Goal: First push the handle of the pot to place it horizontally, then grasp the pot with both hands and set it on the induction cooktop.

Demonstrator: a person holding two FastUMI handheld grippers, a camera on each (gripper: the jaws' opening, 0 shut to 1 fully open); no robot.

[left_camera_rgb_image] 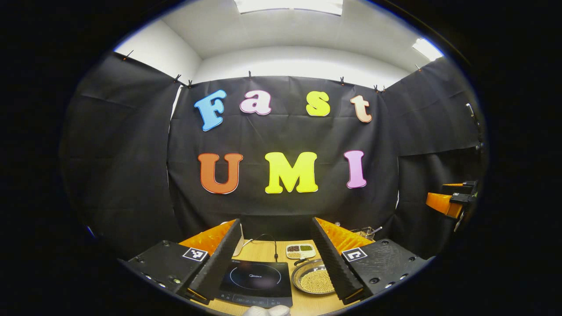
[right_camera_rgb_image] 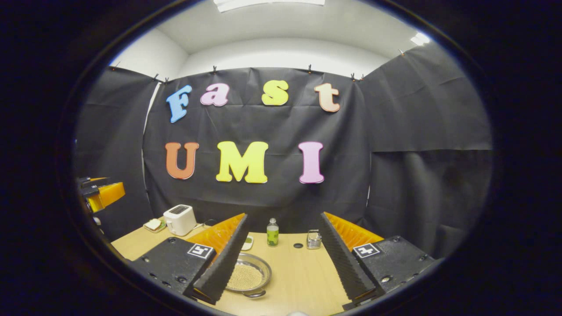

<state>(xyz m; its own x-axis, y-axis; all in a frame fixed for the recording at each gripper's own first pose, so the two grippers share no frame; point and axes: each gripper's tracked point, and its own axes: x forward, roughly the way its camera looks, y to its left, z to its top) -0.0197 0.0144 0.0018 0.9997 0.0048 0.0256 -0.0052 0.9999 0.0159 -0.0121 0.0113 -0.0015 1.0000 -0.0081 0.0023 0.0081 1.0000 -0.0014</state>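
The pot [left_camera_rgb_image: 314, 281] is a shallow metal pan filled with pale beans. It stands on the wooden table just right of the black induction cooktop [left_camera_rgb_image: 257, 281], and a short dark handle [left_camera_rgb_image: 300, 262] sticks out from its far rim. My left gripper [left_camera_rgb_image: 276, 224] is open and held high, back from the table, with the cooktop framed between its fingers. My right gripper [right_camera_rgb_image: 283, 217] is open too, and the pot [right_camera_rgb_image: 248, 276] lies low beside its left finger, partly hidden by it. Each gripper shows at the other view's edge: the right gripper [left_camera_rgb_image: 452, 199] and the left gripper [right_camera_rgb_image: 99, 193].
A small white tray of beans [left_camera_rgb_image: 300, 251] sits behind the pot, and the cooktop's cable runs to the back. A white toaster [right_camera_rgb_image: 180, 219], a small plate [right_camera_rgb_image: 153, 225], a green bottle [right_camera_rgb_image: 272, 232] and a metal wire basket [right_camera_rgb_image: 313, 240] stand along the back. A gloved hand [left_camera_rgb_image: 268, 310] shows at the bottom.
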